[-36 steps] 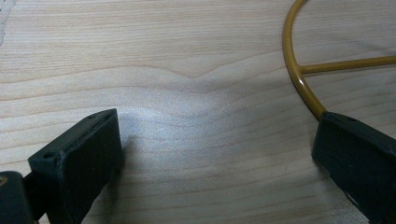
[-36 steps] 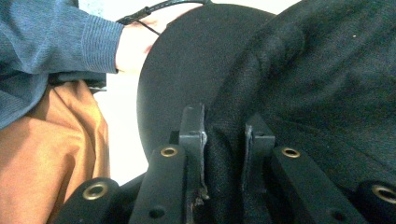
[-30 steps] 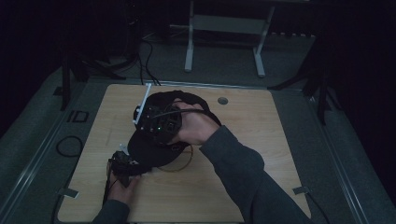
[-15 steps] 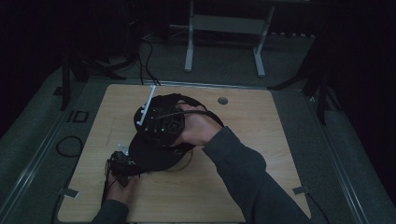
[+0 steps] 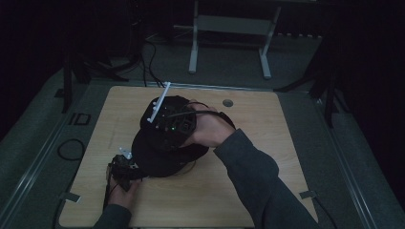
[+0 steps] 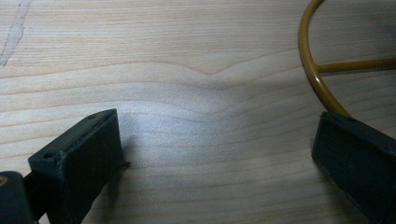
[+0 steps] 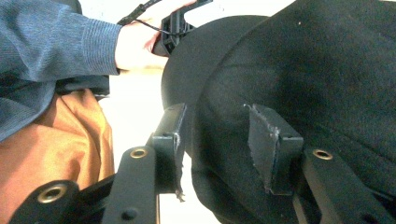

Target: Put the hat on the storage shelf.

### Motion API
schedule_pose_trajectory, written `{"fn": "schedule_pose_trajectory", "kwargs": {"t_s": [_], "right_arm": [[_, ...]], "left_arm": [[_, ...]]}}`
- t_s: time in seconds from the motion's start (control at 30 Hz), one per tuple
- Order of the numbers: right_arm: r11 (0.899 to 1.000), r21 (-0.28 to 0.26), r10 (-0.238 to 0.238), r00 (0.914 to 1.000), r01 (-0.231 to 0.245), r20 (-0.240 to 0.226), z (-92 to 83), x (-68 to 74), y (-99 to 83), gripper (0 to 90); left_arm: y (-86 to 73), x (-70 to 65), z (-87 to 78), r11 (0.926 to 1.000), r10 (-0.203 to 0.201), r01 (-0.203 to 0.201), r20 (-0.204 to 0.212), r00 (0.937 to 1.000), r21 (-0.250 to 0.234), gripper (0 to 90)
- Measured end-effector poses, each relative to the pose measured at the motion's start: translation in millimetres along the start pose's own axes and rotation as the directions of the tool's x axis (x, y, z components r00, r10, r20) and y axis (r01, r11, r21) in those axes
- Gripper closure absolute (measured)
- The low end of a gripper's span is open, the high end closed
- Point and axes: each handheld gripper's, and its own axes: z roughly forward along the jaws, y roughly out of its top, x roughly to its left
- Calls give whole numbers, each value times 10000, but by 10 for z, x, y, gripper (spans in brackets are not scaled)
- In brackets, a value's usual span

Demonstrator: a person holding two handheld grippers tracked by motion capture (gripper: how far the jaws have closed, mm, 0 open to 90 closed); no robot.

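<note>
**Two grippers, one black hat: looks like the let-go stage**

High view first. Black wide-brimmed hat (image 5: 157, 160) lying left of centre on the wooden table (image 5: 267, 143). Right gripper (image 5: 169, 125) parked on top of the crown, hand wrapped around it. Left gripper (image 5: 125, 167) low at the near-left edge of the brim, close to the table's near-left corner. Loads of bare wood to the right and along the near side, much less on the left, so backing out to the right seems the safer bet.

Left gripper view next. Jaws of the left gripper (image 6: 219, 119) spread wide over plain wood grain, nothing between them, so released. Mustard-coloured wire ring (image 6: 319, 70) curving in just beside the right-hand jaw. Can't tell whether touching it.

Right gripper view last. Jaws of the right gripper (image 7: 217, 112) just been opening, hat (image 7: 327, 70) fabric between them but pads apparently off it, so let go rather than clenched. Other hand (image 7: 135, 44) farther off at the brim.

Guessing placement pretty much done: hat down, both grips slack. Left to do: lifting clear without dragging the crown or snagging that wire.
</note>
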Motion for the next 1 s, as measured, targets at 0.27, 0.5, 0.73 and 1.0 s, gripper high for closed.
{"fn": "schedule_pose_trajectory", "kwargs": {"t_s": [0.27, 0.5, 0.73, 1.0], "right_arm": [[10000, -53, 70, 10000, -70, -6, 18, -17, -38, 563], [9999, -116, 101, 9999, -101, -2, 17, -15, -55, 562], [9998, -170, 135, 9999, -136, -48, 22, -22, -87, 563], [9997, -180, 164, 9998, -166, -71, 23, -24, -99, 563]], "left_arm": [[-17, 42, -13, 10000, -82, 81, -62, 9999, -12, 12], [-28, 66, -25, 10000, -60, 60, -67, 10000, 1, 12], [-36, 79, -33, 10000, -63, 63, -47, 10000, 1, 12], [-36, 84, -35, 10000, 5, -5, -44, 10000, 29, 12]]}}
